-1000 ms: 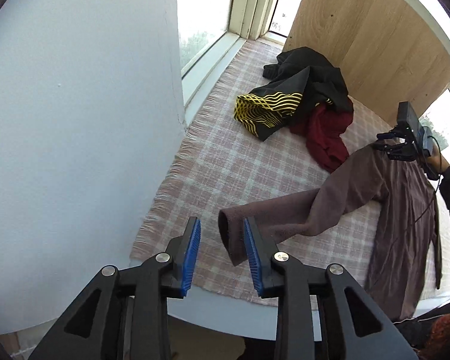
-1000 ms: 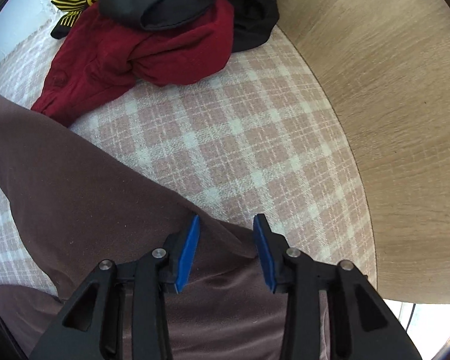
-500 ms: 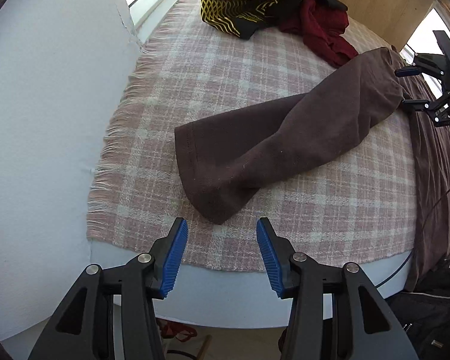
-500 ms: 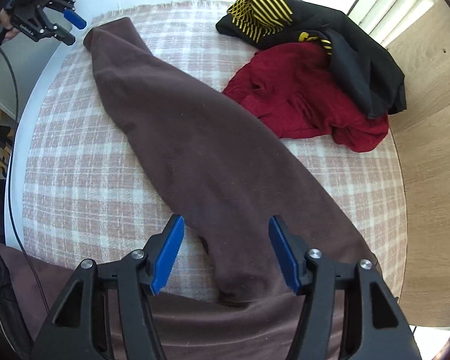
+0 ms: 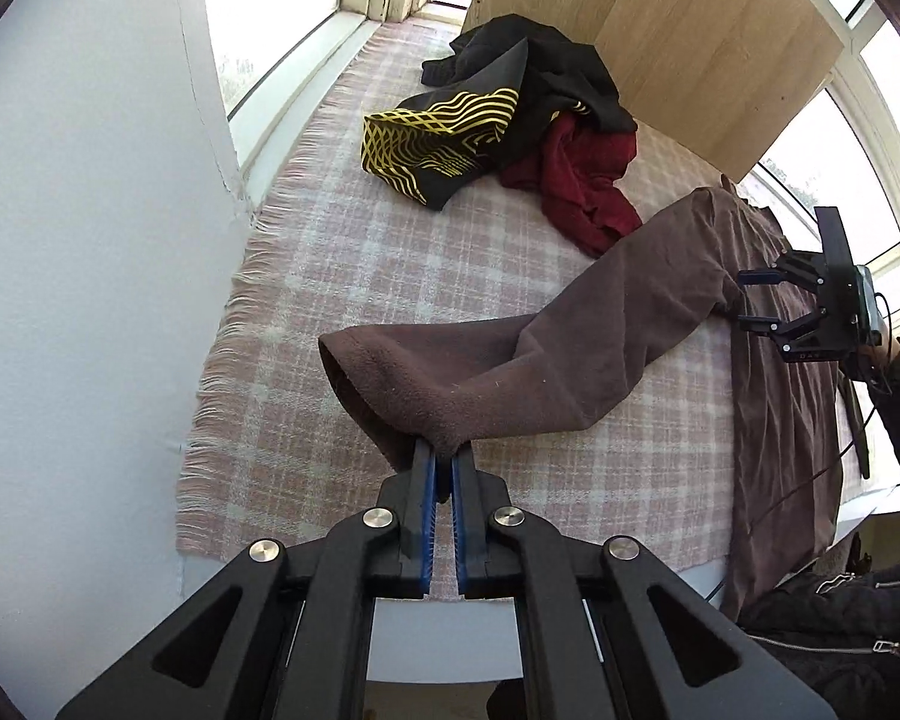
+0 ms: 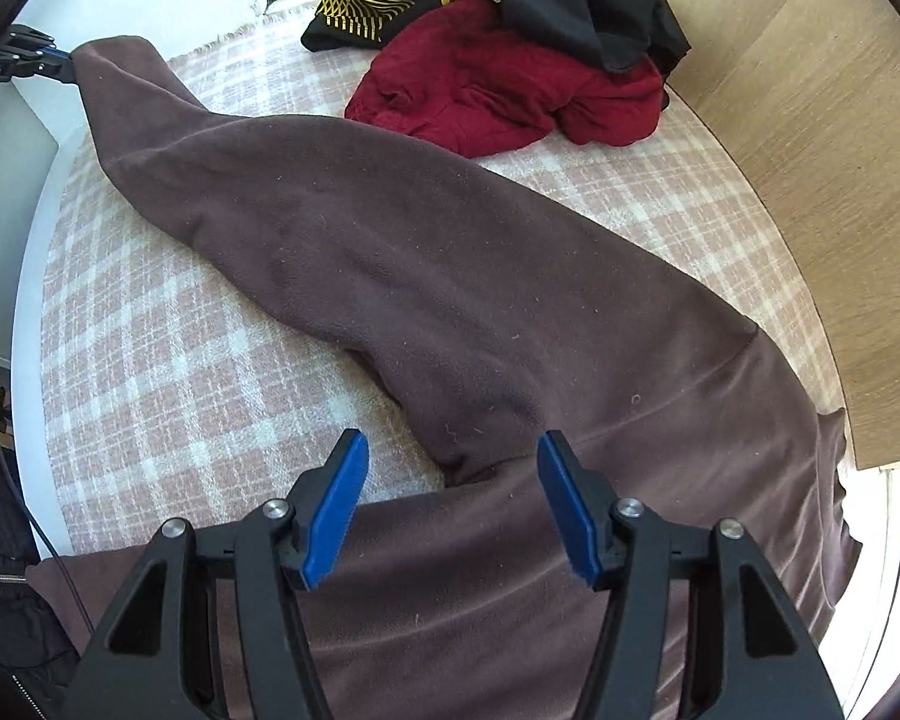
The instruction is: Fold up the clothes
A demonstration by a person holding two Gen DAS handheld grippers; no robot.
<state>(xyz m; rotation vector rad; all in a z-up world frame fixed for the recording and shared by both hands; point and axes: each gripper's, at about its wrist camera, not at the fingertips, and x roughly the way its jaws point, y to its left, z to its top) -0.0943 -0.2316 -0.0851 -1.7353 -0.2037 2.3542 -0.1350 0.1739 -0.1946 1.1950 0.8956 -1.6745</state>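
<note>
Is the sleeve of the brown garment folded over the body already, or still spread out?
Spread out. The sleeve lies stretched across the checked cloth, its cuff pinched by the left gripper.

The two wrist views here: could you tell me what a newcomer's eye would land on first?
The long brown sleeve stretched across the checked blanket, its cuff pinched in the shut left gripper. Behind it, by the window, a heap of black-and-gold and dark red clothes. The right gripper hovers open over the garment's armpit.
</note>
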